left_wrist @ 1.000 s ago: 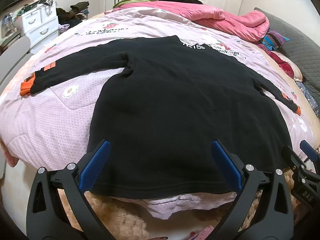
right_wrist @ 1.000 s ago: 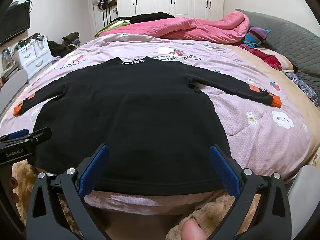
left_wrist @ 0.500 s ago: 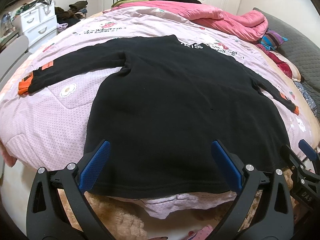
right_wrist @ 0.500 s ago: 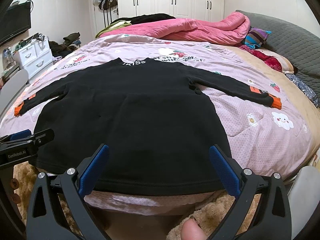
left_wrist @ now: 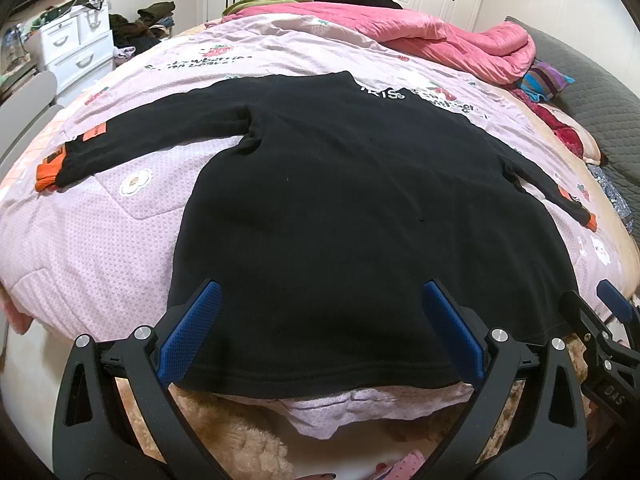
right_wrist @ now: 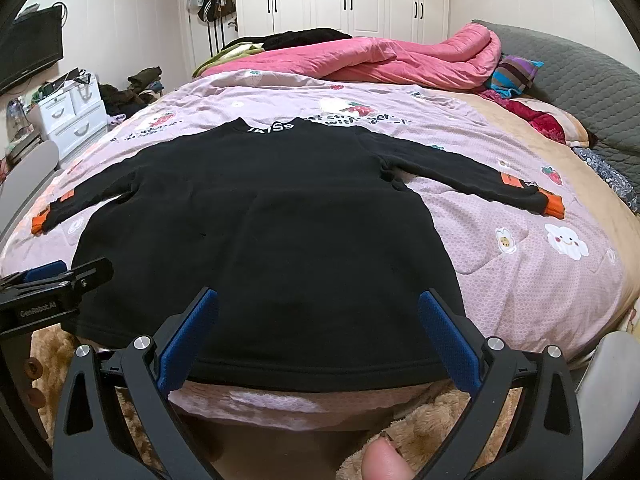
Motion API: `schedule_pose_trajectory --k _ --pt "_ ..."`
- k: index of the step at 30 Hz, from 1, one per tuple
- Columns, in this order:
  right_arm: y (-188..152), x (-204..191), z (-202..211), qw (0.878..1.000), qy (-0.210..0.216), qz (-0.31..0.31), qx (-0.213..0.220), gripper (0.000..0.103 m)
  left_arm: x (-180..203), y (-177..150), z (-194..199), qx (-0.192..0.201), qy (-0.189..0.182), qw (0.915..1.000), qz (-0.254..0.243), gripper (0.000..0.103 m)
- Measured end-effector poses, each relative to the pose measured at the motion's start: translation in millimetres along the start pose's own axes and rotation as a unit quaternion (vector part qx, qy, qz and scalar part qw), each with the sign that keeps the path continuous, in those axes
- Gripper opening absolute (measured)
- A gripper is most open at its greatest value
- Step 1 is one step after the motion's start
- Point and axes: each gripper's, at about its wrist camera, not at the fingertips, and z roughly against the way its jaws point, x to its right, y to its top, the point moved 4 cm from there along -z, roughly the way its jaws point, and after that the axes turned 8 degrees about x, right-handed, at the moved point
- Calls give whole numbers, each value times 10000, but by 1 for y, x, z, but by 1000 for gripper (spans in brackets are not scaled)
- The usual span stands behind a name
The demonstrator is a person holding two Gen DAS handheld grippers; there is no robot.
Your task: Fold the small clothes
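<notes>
Black sweater (left_wrist: 360, 208) flat on pink bedspread (left_wrist: 80, 240), sleeves spread | left gripper (left_wrist: 320, 320) wide apart, empty | right gripper (right_wrist: 320, 320) wide apart, empty

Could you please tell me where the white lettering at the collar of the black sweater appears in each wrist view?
Left wrist view: the white lettering sits above centre, right of the middle, at the far edge of the black sweater.
Right wrist view: the lettering lies above centre, left of the middle.
Shared landmark: the pink quilt bunched behind the collar.
</notes>
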Motion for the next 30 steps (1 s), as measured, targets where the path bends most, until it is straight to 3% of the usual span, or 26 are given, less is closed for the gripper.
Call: schedule_pose_trajectory --k 15,30 --pt "9 -3 -11 10000 39 -42 -27 99 5 12 -12 24 -61 10000 -8 95" --pt "56 16 -52 9992 -170 -320 -138 99 14 58 -46 5 -119 9999 42 95"
